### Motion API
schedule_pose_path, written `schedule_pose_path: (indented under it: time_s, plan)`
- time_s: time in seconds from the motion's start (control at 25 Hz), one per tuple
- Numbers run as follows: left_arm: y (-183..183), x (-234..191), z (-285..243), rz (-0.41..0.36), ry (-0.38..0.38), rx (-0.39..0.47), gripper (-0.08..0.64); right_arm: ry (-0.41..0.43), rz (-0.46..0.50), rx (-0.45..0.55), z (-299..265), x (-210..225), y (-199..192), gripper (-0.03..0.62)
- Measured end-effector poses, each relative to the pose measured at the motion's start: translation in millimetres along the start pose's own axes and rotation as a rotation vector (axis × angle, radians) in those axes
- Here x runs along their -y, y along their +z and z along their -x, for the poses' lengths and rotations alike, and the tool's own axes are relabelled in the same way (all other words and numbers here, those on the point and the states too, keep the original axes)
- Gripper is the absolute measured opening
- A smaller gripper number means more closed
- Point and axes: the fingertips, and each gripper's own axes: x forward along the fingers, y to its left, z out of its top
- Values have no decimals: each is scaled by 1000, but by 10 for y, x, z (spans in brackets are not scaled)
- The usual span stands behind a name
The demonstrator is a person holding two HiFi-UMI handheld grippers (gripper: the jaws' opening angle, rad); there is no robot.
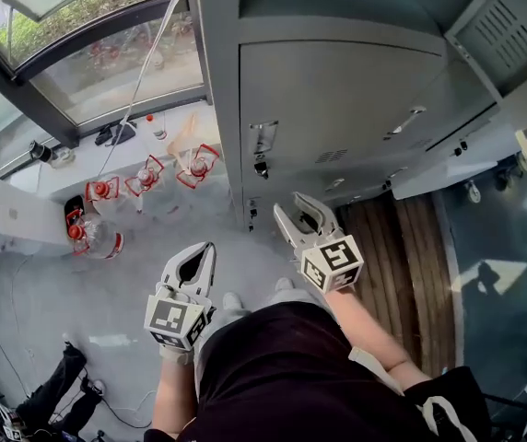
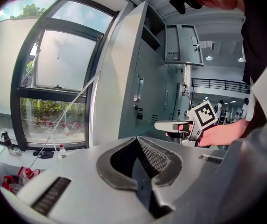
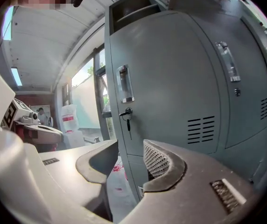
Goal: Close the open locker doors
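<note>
You face lockers; right tool wide, left tool closed, both empty; next, push open door shut.

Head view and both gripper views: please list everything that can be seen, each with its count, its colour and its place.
lockers: one bank, grey, straight ahead of the person
open locker door: at least one, grey with vent slots, upper right of the head view
key: one, dark, hanging in the lock of a closed door
window: one, dark frame, left of the lockers
water jugs: several, clear with red handles, on the floor below the window
white box: one, white, far left on the floor
wooden planks: one strip, brown, on the floor right of the person
left gripper: one, grey, jaws together, empty
right gripper: one, grey, jaws apart, empty, toward the lockers
</note>
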Motion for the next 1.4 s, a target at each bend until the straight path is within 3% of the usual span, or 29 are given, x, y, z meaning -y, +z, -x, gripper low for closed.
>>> schedule_pose_path:
  time_s: [0.44, 0.72, 1.04, 1.4]
  plan:
    - [79, 645, -467, -68, -256, -11, 18, -250, -62, 71, 1009, 468, 2, 146]
    - [197, 1160, -827, -120, -428, -7, 18, -415, -53, 146, 1715, 803, 190, 143]
    - [439, 1633, -1115, -156, -563, 26, 18, -574, 15, 266, 2420, 1136, 740, 143]
    - [742, 2014, -1286, -191, -652, 66, 18, -617, 102, 461, 2942, 1211, 1677, 144]
